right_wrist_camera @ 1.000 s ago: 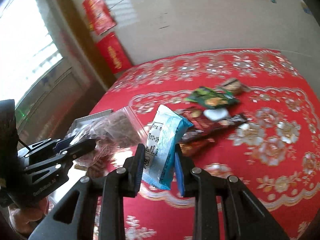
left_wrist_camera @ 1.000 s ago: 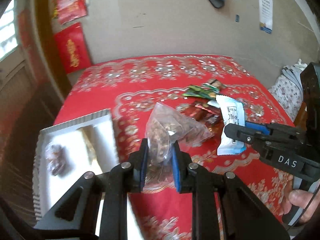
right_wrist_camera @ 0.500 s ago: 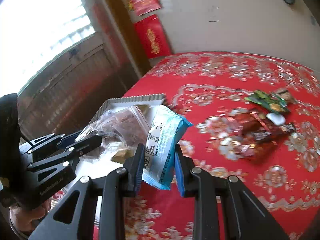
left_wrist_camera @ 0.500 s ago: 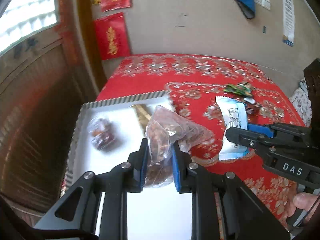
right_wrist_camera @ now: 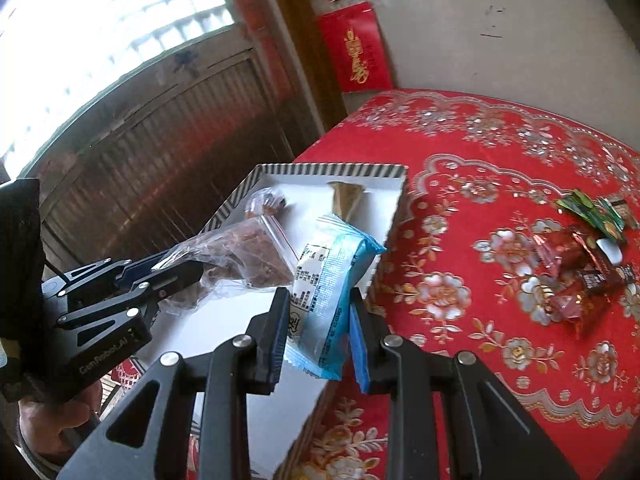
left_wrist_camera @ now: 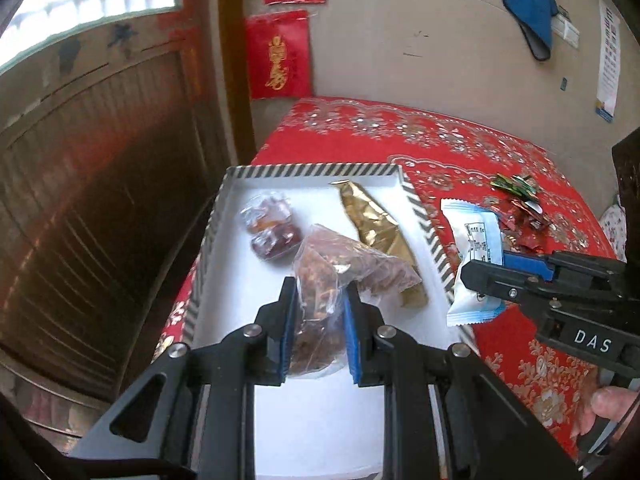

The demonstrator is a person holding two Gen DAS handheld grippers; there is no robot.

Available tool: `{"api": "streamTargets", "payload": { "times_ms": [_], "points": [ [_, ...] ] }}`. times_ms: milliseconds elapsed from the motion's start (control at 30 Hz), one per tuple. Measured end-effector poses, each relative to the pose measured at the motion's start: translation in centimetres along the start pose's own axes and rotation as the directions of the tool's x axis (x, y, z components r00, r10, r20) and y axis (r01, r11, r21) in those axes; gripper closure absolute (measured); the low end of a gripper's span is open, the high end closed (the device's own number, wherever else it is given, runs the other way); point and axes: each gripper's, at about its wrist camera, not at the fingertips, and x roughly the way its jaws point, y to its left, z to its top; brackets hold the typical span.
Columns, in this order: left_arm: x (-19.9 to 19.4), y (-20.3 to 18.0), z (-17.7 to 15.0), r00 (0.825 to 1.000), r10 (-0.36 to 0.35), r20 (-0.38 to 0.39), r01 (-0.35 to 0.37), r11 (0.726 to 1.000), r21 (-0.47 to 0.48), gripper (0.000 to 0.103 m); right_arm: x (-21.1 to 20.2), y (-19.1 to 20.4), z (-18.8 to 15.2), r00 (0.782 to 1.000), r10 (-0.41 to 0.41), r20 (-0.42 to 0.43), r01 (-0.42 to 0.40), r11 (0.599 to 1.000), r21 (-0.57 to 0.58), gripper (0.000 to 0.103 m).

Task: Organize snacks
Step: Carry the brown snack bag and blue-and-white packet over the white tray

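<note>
Left tool (left_wrist_camera: 318, 320) clamped on the clear bag of brown snacks (left_wrist_camera: 340, 276), held over the white tray (left_wrist_camera: 224, 264). Right tool (right_wrist_camera: 318, 336) pinches the blue-white packet (right_wrist_camera: 328, 280) at the tray's right rim, long axis pointing up and away.

A beige wall (left_wrist_camera: 420, 40) carries red banners (left_wrist_camera: 278, 58) and a blue cloth (left_wrist_camera: 532, 8). Daylight fills the window (right_wrist_camera: 100, 40) above brown panelling (left_wrist_camera: 100, 200).

There was one tray (left_wrist_camera: 424, 216), three snack packets inside or over it, one blue-white packet (left_wrist_camera: 476, 240), two grippers.
</note>
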Motion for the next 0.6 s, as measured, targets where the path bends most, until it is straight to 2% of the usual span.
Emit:
{"api": "streamTargets", "payload": {
  "times_ms": [233,600],
  "points": [
    [0.5,2.1,-1.3,1.000,0.020,-0.011,-0.020,0.998,-0.052,0.080,1.9,2.2,-0.3,0.999,0.020,-0.044,-0.022,0.999,-0.044,0.076],
    [2.1,3.0,-3.8,0.998,0.042,-0.054,-0.044,0.998,-0.053,0.080,5.0,4.6,-1.6,0.990,0.033,-0.139,-0.047,0.994,-0.099,0.076]
  ]
}}
